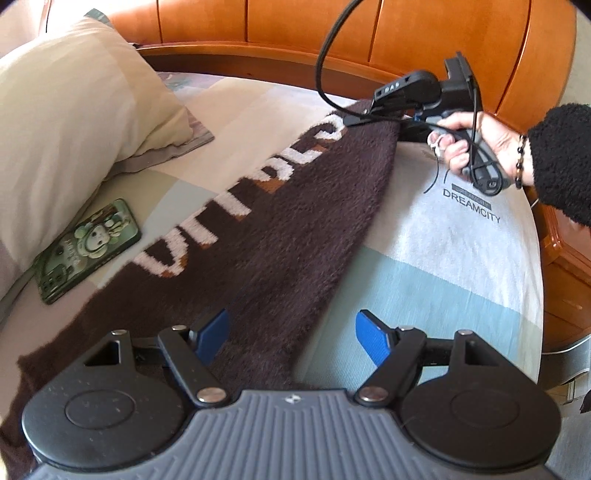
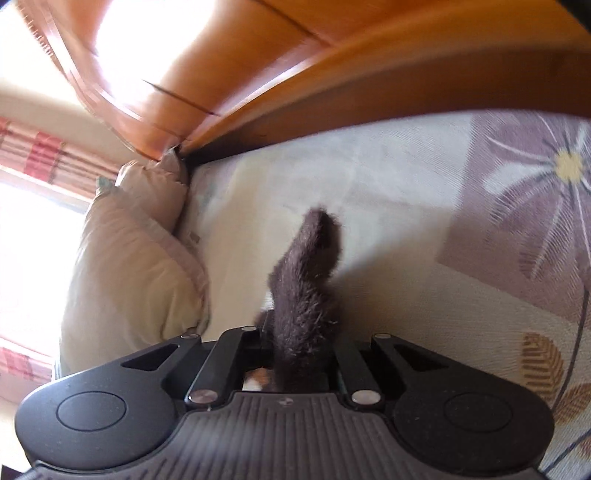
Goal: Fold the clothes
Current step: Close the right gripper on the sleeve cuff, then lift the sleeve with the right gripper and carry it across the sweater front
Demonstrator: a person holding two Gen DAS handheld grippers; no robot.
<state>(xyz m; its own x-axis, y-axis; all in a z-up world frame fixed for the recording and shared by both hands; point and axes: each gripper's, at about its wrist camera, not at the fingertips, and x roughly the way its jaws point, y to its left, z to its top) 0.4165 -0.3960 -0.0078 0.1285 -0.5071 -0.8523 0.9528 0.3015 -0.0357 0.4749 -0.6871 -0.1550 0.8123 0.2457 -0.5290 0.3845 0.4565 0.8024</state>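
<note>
A dark brown fuzzy garment [image 1: 280, 221] with white lettering lies stretched across the bed, from the near left to the far right. My left gripper [image 1: 293, 332] hangs open over its near edge. One blue pad [image 1: 216, 330] is above the brown fabric and the other blue pad [image 1: 371, 334] is above the light blue sheet. At the far end, a hand [image 1: 476, 144] holds my right gripper [image 1: 354, 120], which is shut on the garment's corner. In the right wrist view, a tuft of the brown garment [image 2: 306, 280] sticks up from between the shut right gripper [image 2: 299, 332].
A white T-shirt [image 1: 458, 229] printed DREAMCITY lies flat at the right under the garment's edge. A cream pillow [image 1: 74, 110] and a green phone [image 1: 88, 247] sit at the left. The wooden headboard [image 1: 406, 33] runs behind, and a wooden nightstand [image 1: 569, 273] stands at the right.
</note>
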